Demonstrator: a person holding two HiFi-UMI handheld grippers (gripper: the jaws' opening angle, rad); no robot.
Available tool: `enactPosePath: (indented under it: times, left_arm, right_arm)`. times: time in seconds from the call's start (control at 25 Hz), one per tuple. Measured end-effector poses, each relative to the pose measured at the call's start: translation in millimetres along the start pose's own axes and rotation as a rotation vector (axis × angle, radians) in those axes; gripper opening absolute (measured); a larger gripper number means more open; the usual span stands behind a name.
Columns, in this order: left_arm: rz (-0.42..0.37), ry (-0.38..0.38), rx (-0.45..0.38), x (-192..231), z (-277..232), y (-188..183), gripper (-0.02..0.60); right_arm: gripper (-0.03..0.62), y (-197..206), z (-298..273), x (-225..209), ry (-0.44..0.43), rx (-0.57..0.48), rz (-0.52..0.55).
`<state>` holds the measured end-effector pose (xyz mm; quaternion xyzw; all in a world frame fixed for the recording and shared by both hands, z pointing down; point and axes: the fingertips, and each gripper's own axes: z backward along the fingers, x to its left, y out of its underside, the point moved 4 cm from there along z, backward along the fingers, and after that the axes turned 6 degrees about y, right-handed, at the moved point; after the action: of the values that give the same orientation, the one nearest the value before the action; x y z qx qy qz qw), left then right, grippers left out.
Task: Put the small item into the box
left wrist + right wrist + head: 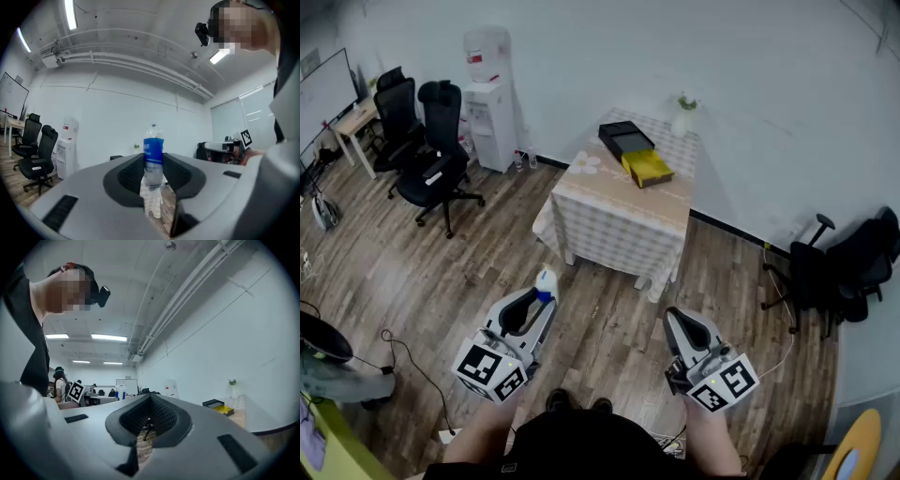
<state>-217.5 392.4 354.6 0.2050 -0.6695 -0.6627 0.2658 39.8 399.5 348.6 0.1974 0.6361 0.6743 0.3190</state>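
A small clear water bottle [546, 283] with a blue label stands upright between the jaws of my left gripper [540, 300], which is shut on it. In the left gripper view the bottle [153, 157] fills the gap between the pads. My right gripper [679, 322] is shut with nothing in it, its pads meeting at the tip in the right gripper view [150, 399]. Both grippers hang over the wooden floor, well short of the table [614, 225]. On the table sits a black box [624, 138] with a yellow drawer [648, 169] pulled out.
A white vase with a plant [682, 116] stands at the table's far corner. Black office chairs [431, 150] and a water dispenser [491, 103] are at the left wall. Another black chair [839, 267] stands at the right. Cables [403, 361] lie on the floor at left.
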Motion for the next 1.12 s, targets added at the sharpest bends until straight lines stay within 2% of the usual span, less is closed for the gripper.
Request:
enactPosePath:
  times: [0.52,0.84,1.12]
  left_arm:
    - [-0.003,0.008,0.005,-16.1,-16.1,-1.0,0.127]
    - [-0.001,0.021,-0.012,-45.4,-29.1,0.0,0.127]
    - [-0.010,-0.003,-0.020,-68.4,-36.6,2.8,0.127]
  right_arm:
    - [0.035,-4.0,12.5,-16.5,-0.001,-0.016,-0.019]
    - [0.037,-12.4,40.9,-20.4,-0.073,-0.055,-0.040]
    - [0.038,-12.6,68.3,-37.1,-0.082,-0.055,-0.044]
